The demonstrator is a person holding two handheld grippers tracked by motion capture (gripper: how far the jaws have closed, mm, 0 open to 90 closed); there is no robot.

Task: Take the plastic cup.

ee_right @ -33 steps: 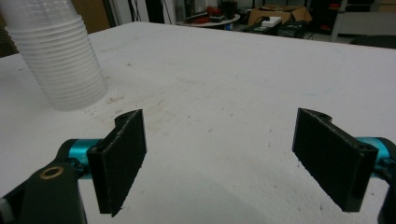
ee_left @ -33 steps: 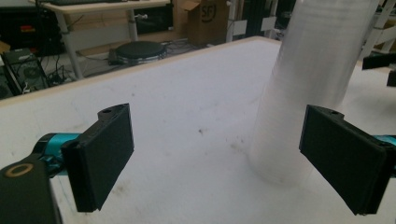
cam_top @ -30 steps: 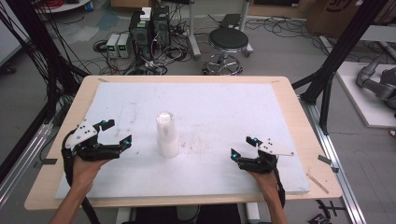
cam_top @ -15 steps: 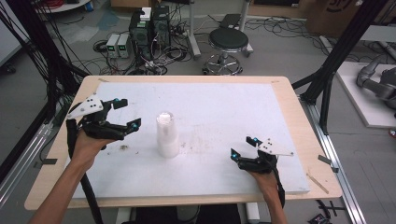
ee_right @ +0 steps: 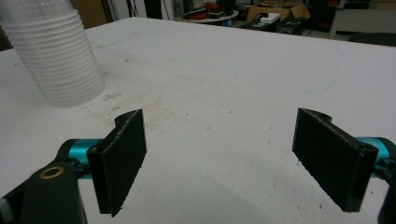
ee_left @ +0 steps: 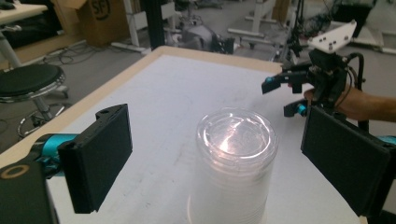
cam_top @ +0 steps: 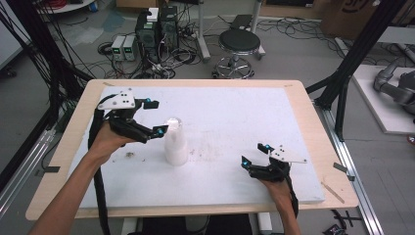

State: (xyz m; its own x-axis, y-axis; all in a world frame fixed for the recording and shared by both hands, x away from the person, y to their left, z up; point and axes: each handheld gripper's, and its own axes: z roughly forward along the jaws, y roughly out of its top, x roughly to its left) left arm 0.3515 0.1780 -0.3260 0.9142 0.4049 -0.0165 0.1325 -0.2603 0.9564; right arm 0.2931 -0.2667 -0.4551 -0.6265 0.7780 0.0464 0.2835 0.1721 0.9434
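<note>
Around the cup stack [ee_left: 231,168] your left gripper [ee_left: 215,154] gapes wide, your right [ee_right: 233,154] wide nearby; closing off-centre could topple the stack.

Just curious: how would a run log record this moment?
left gripper: open, astride clear plastic cup stack | right gripper: open, apart | white table mat

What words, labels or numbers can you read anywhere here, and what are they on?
"SF": black print on a cardboard box on the floor, in the left gripper view; possibly cut off.
Dark print on another cardboard box, top right of the high view: partial, unreadable.
Cup stack, grippers and white table: no text visible.
</note>
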